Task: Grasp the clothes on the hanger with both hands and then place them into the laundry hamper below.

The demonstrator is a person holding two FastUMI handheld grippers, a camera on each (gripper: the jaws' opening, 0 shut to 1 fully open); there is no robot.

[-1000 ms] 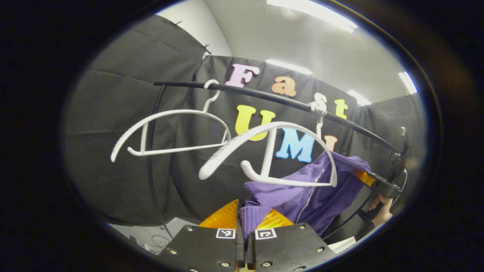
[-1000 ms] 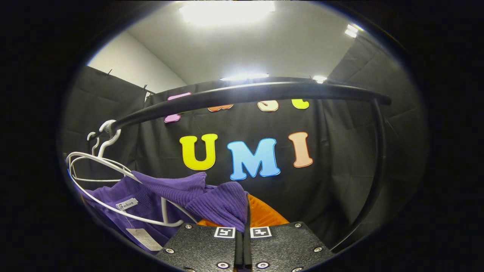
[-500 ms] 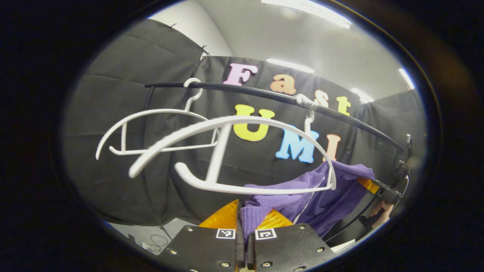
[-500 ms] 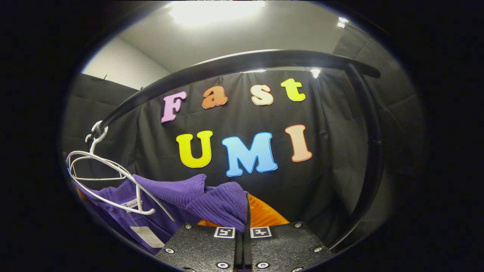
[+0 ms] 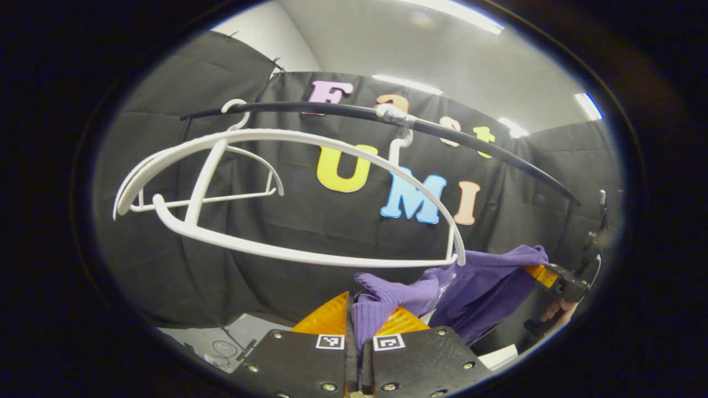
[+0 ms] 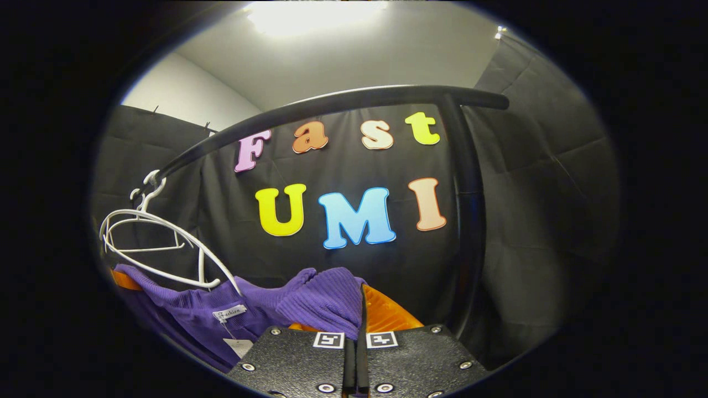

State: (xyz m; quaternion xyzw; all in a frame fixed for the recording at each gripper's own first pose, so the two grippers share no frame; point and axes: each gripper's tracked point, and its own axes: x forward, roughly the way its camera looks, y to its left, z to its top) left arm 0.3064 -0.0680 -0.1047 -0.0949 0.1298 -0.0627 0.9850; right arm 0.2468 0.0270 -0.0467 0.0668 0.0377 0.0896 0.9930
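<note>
2 grips: both clamped on the same purple garment, one per end.
L gripper point(image 5: 354, 331): fingers pinched on a ribbed fold of the purple sweater point(image 5: 464, 287); cloth bunches up between the pads, looks like a secure bite.
R gripper point(image 6: 357, 337): pressed together on a ribbed hem/cuff of the purple sweater point(image 6: 326, 301); also seen far right in left gripper view point(image 5: 545, 275), w/ the person's hand point(image 5: 556, 316) under it.
Garment pos: slung between the 2 grippers, below the near hanger's bottom bar, looks clear of it; neck label and hang tag point(image 6: 239, 346) dangle by the R gripper.
Handling (est.): knit, soft, light, stretchy, no stiffness; mid span sags. Not fragile, not slippery; ribbing grips well. Risk = loose folds or the tag snagging a hanger arm.
Hold pts: ribbed edges at both ends as now; thick folds, avoid single thin layer.
Near hanger point(image 5: 310, 199): white plastic, bare, tilted, hook on the rail.
Far hanger point(image 5: 210, 188): white, bare, behind it.
Rail point(image 5: 420, 124): black bar, above everything; its upright post point(image 6: 470, 221) is close to the R gripper.
Hamper: can't locate from here; per task it's below.
Next (est.): lower both ends together, keep the span off the hanger tips.
</note>
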